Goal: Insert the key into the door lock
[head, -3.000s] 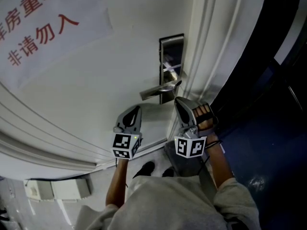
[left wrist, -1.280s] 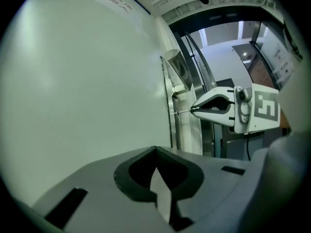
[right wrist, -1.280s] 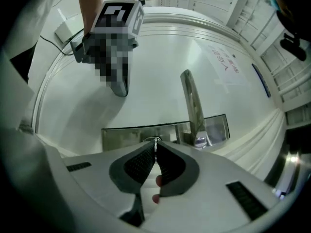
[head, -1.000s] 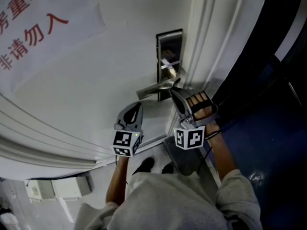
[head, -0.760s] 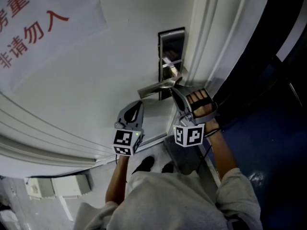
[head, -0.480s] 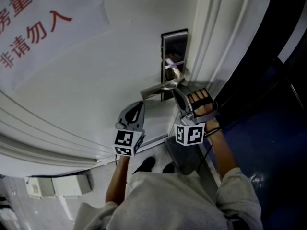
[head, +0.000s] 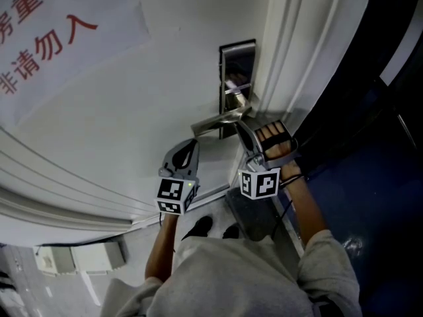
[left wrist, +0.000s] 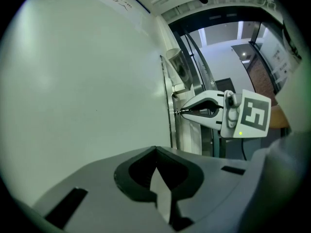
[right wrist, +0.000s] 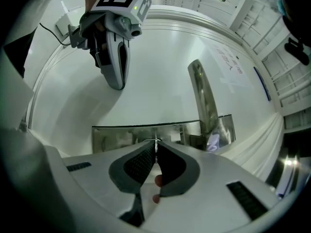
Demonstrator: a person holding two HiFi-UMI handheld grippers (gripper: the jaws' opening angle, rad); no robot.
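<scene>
A steel lock plate (head: 236,61) with a lever handle (head: 215,122) sits near the white door's right edge. My right gripper (head: 240,123) is just under the handle, pointing at the plate. In the right gripper view it (right wrist: 155,144) is shut on a thin key (right wrist: 155,141), whose tip is at the lock plate (right wrist: 121,135) left of the handle (right wrist: 204,101); the keyhole is hidden. My left gripper (head: 192,142) hangs shut and empty by the door face, left of the right one. From the left gripper view the right gripper (left wrist: 182,112) points at the door's edge.
A paper sign with red characters (head: 53,25) is stuck on the door at upper left. The white door frame (head: 297,45) runs along the right of the lock, with dark blue floor (head: 370,197) beyond. The person's shoes (head: 198,230) stand close below the grippers.
Since three seconds ago the right gripper with the key has crept up to the lock plate under the handle. Over the last second it has hardly shifted. The left gripper has stayed put.
</scene>
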